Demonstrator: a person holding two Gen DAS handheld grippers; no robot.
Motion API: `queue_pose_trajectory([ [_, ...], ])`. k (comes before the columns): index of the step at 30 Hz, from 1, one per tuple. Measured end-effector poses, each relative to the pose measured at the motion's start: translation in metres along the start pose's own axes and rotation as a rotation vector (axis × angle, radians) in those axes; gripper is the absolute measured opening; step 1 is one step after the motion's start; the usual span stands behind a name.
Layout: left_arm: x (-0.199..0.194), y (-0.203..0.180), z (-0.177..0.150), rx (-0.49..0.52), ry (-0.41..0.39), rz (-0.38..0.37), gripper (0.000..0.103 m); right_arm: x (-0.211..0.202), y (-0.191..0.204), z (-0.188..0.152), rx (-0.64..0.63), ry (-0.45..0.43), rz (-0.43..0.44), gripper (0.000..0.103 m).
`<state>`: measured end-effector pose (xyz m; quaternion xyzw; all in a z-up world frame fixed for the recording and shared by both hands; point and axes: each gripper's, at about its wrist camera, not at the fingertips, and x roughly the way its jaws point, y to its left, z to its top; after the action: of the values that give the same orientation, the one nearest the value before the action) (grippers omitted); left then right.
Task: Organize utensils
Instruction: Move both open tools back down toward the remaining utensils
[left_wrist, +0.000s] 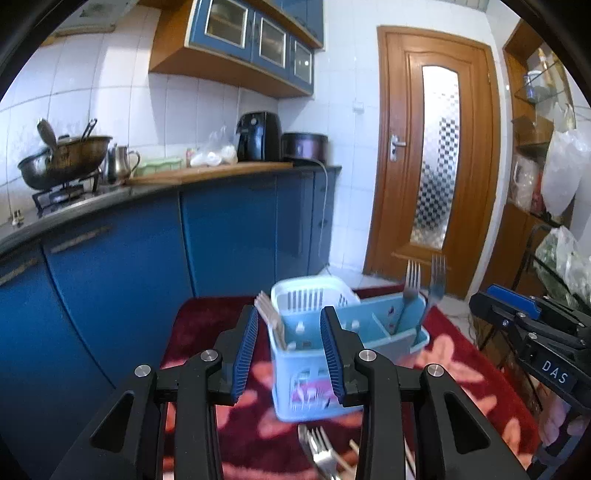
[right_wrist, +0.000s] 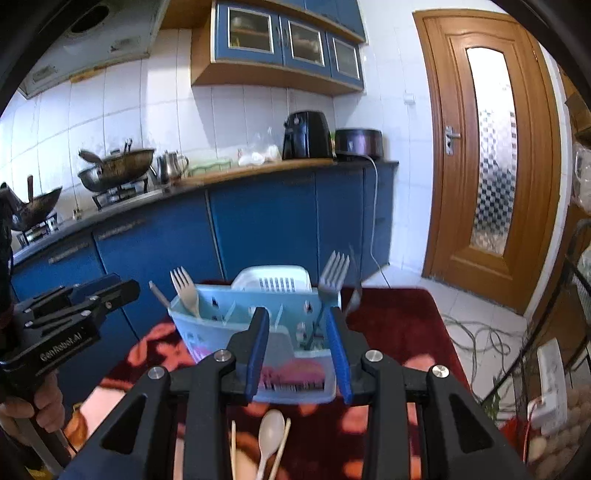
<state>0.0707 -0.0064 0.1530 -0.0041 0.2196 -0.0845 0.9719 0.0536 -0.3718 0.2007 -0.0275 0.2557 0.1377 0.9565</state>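
On the red floral cloth sits the blue caddy (right_wrist: 255, 332), metal forks (right_wrist: 332, 275) upright in its right compartment, a pale fork (right_wrist: 186, 291) at left. Left gripper (left_wrist: 289, 354) gapes wide, empty, just before the caddy. Right gripper (right_wrist: 299, 354) also wide, empty. Loose white spoon (right_wrist: 269, 439) and chopsticks (right_wrist: 282, 446) lie near the right gripper; another fork (left_wrist: 319, 452) near the left. Spoon likely light, stiff, slippery: pinch mid-handle. Caddy looks light, could tip.

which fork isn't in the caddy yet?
The metal fork lying flat on the red cloth, in front of the blue caddy. The other forks stand upright inside it, tines up.
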Motion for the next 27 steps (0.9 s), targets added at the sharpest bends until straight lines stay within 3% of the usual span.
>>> queue_pose_trajectory([
  [11, 0.002, 0.004, -0.045, -0.038, 0.163, -0.023, 0.036, 0.007, 0.001, -0.045, 0.014, 0.147, 0.010, 0.035],
  [27, 0.043, 0.017, -0.103, -0.122, 0.376, -0.065, 0.036, 0.027, -0.005, -0.085, 0.048, 0.311, 0.028, 0.035],
])
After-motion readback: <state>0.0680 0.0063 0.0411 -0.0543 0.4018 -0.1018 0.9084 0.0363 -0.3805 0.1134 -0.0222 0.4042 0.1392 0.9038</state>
